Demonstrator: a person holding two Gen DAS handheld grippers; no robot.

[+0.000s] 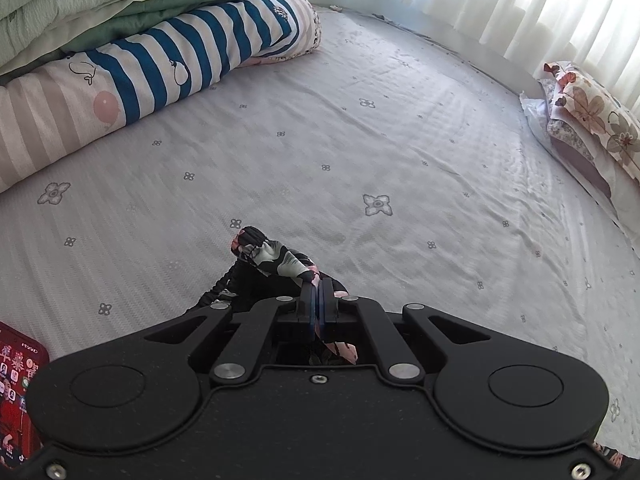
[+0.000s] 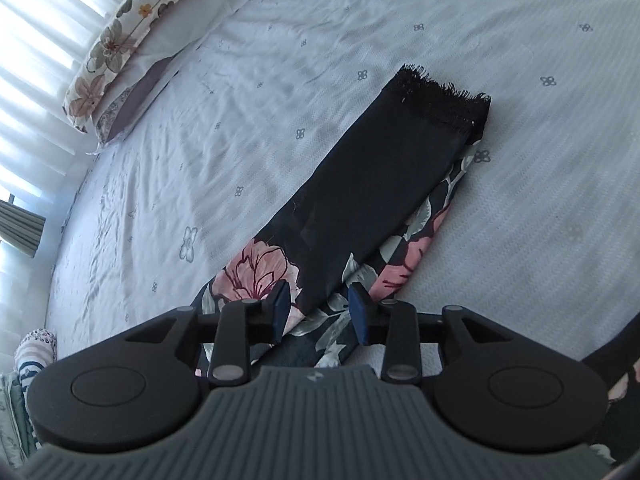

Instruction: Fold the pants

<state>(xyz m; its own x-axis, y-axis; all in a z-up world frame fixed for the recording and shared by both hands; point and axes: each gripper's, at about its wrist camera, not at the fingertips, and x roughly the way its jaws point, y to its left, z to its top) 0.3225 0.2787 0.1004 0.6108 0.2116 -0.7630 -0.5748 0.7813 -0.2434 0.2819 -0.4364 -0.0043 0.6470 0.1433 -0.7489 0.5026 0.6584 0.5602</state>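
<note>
Thin floral pants (image 2: 384,200), fringed black hem, flat on a woven bedsheet (image 2: 540,180). Left gripper (image 1: 319,286) clamped on bunched fabric. Right gripper (image 2: 320,300) parted above the cloth.

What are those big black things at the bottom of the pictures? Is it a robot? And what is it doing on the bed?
No robot: a person holds one black two-finger gripper in each hand, each carrying its own camera. The left gripper is pinched shut on a bunched bit of the dark pants with pink flowers. The right gripper is open above those pants, which lie folded long on the pale grey bedsheet. A flowered pillow and striped rolled bedding sit at the edges.
</note>
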